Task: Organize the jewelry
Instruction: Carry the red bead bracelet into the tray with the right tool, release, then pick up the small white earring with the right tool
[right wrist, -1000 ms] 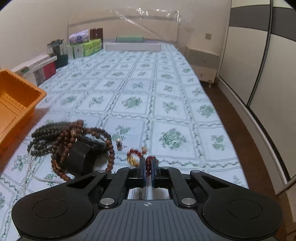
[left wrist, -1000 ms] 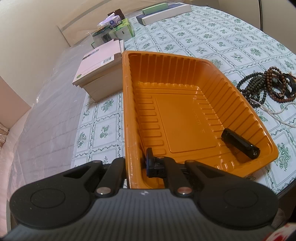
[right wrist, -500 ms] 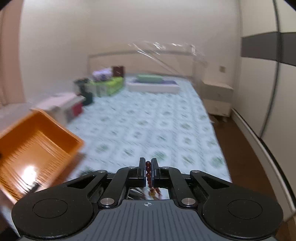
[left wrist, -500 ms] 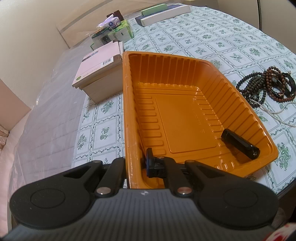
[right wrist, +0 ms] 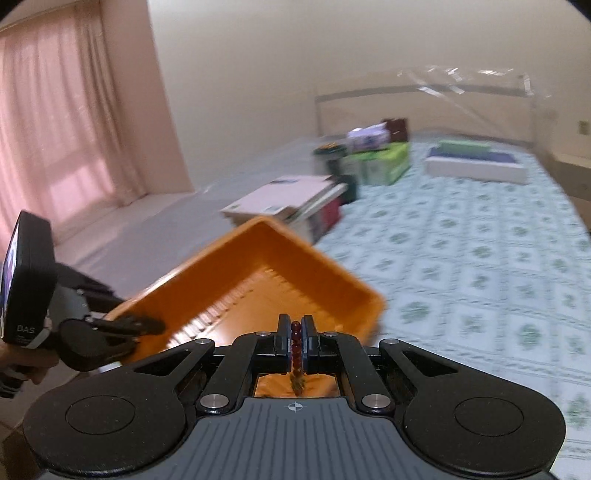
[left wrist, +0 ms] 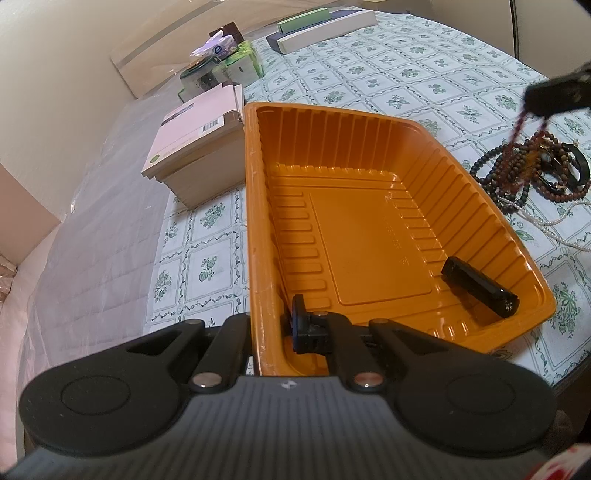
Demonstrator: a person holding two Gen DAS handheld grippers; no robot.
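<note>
An orange plastic tray (left wrist: 255, 221) lies on the floral cloth, and my left gripper (left wrist: 271, 332) is shut on its near wall. A black oblong piece (left wrist: 480, 286) rests in the tray's right corner. My right gripper (right wrist: 295, 332) is shut on a red bead bracelet (right wrist: 295, 338) and hovers over the tray (right wrist: 258, 273), which looks blurred. The left wrist view shows that right gripper (left wrist: 554, 96) in the air at the right, the red strand (left wrist: 517, 129) dangling below it. Right of the tray lies a heap of dark and brown bead strings (left wrist: 532, 173) with a pearl strand (left wrist: 546, 221).
A stack of boxes (left wrist: 199, 147) stands against the tray's far left corner. Tissue boxes (left wrist: 229, 62) and flat boxes (left wrist: 325, 26) sit farther back. The table edge (left wrist: 576, 369) runs close by the tray's right corner. A hand (right wrist: 22, 365) holds the left gripper.
My right gripper has lifted the red bracelet off the cloth and swung left, from the bead heap to above the tray. The left gripper and tray have stayed still.
</note>
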